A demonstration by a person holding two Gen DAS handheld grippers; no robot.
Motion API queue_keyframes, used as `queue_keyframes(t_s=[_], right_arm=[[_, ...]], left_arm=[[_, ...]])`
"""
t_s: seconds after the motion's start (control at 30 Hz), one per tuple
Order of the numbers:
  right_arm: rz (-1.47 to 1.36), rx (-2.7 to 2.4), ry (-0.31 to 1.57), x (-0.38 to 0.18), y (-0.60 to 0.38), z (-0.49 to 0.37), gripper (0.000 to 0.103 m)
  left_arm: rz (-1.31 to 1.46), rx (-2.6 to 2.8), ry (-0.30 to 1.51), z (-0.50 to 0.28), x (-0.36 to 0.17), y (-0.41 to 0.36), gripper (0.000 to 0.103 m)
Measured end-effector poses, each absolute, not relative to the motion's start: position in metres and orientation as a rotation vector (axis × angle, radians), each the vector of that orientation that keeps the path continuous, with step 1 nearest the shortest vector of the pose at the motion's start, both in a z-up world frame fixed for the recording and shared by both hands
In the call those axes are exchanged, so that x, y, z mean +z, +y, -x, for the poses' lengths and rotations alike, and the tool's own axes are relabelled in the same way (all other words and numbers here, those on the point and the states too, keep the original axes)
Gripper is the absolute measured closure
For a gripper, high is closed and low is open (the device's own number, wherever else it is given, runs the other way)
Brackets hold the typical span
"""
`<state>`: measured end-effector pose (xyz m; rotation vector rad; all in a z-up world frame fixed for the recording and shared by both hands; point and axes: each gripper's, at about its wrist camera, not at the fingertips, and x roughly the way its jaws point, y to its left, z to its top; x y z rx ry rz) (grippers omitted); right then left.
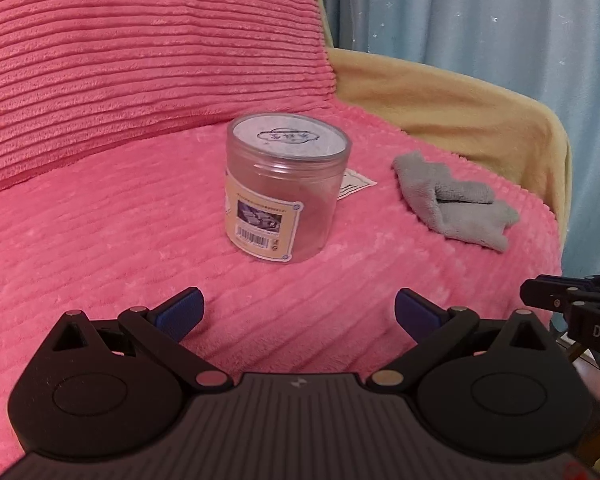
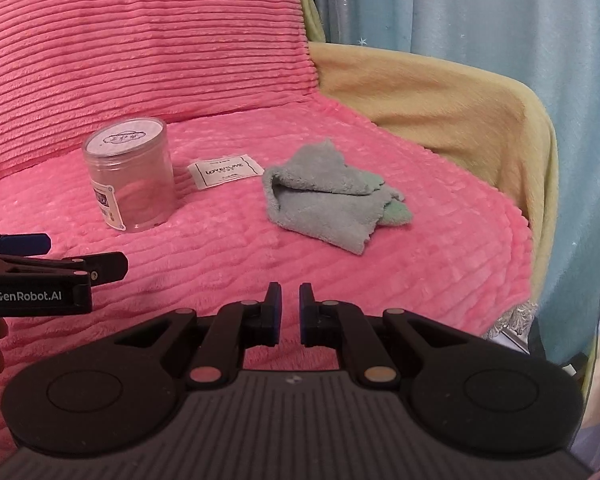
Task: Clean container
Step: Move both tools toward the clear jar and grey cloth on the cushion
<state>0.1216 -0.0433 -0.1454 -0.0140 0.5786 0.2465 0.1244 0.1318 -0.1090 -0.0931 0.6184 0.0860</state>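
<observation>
Clear plastic jar (image 1: pixel 285 190) stands upright on the pink corduroy blanket (image 1: pixel 100 240), lid on, paper label facing near-left; it sits just in front of the pink cushion (image 1: pixel 140 52). Grey cleaning cloth (image 2: pixel 324 196) lies crumpled to the jar's right, apart from it, with a small printed card (image 2: pixel 224 170) flat on the blanket between them. Your left gripper (image 1: pixel 298 312) is spread wide and empty, lined up on the jar from the near side. Your right gripper (image 2: pixel 290 314) is nearly closed, a narrow gap between the pads, nothing in it, pointed at the blanket just near the cloth. This layout fits a wipe yet to come as well as one already done, so I'm only flagging hazards. The jar looks light and possibly empty, on soft plush: any off-centre push from one finger will likely tip or roll it into the cushion. The smooth wall may slip or spin in the pads if you wipe hard against a loose hold. The cloth is bunched in folds, so a shallow pinch may take one layer and drag the rest. A low sweep could snag the plush or catch the card. Both grippers are close together near-left; watch for a clash.
</observation>
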Motion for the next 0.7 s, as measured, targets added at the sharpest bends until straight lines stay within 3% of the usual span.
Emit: queue_keyframes(t_s=[0.7], right_arm=[[0.01, 0.274, 0.583, -0.1445, -0.036, -0.1295, 0.099]], left_arm=[[0.062, 0.065, 0.621, -0.1267, -0.1123, 0.1294, 0.001]])
